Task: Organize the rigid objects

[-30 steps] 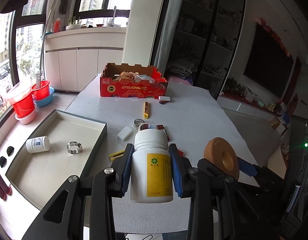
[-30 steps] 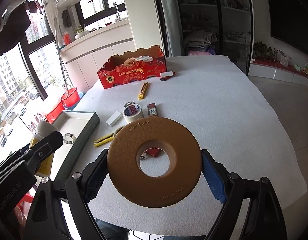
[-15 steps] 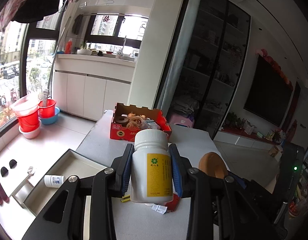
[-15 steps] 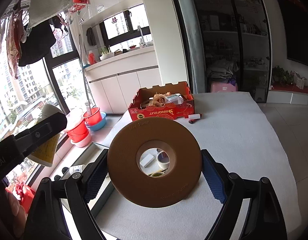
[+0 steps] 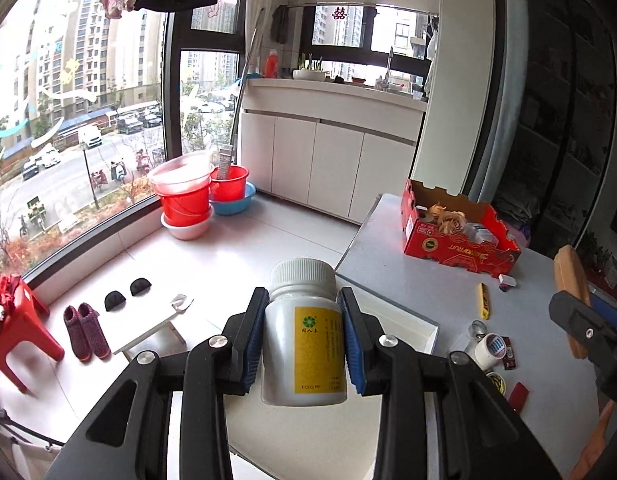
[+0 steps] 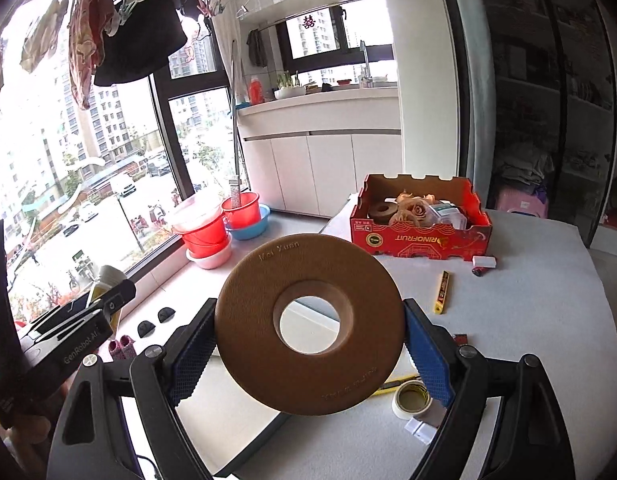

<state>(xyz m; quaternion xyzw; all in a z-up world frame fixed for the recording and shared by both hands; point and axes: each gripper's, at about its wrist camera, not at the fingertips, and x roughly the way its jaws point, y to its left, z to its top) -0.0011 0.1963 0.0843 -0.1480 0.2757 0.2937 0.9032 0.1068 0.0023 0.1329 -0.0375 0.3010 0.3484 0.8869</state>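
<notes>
Left gripper (image 5: 303,340) is clamped on a white pill bottle (image 5: 303,344) w/ a yellow label, blue pads pressing both sides, bottle upright and held in the air over the near end of a shallow white tray (image 5: 408,330) on the table's left edge.

Right gripper (image 6: 308,344) has its jaws spread wide but they're squeezing a big brown ring (image 6: 308,324), embossed "Mei Xuan", tilted w/ its hole facing the cam. It's also up in the air, above the table (image 6: 548,320).

Table stuff: red RINOFRUIT cardboard box (image 6: 422,236) at the far end w/ another brown ring + dried flowers inside, yellow utility knife (image 6: 442,293) in front of it, masking tape roll (image 6: 410,400) near the right gripper. Red buckets (image 5: 188,200) on the floor by the window.
</notes>
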